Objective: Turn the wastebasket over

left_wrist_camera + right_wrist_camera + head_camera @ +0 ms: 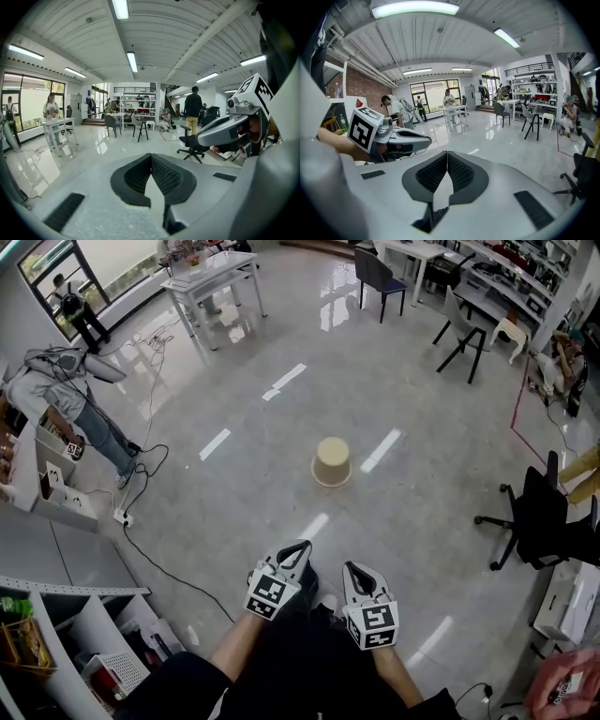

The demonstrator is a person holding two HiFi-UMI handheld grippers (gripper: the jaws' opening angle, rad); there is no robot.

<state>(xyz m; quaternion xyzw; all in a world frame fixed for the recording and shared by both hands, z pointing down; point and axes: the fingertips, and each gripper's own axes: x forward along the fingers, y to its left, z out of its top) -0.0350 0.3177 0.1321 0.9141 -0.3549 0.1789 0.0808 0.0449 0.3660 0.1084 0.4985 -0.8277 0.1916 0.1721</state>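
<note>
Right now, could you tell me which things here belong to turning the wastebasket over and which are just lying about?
For the job: wastebasket, standing rim down; left gripper; right gripper, both with jaws shut and empty.
Lying about: black office chair; white table; cable.

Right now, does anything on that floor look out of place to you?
The beige wastebasket stands alone in the middle of the open floor, and it looks upside down: its narrow closed bottom faces up and its wider rim rests on the floor.
</note>
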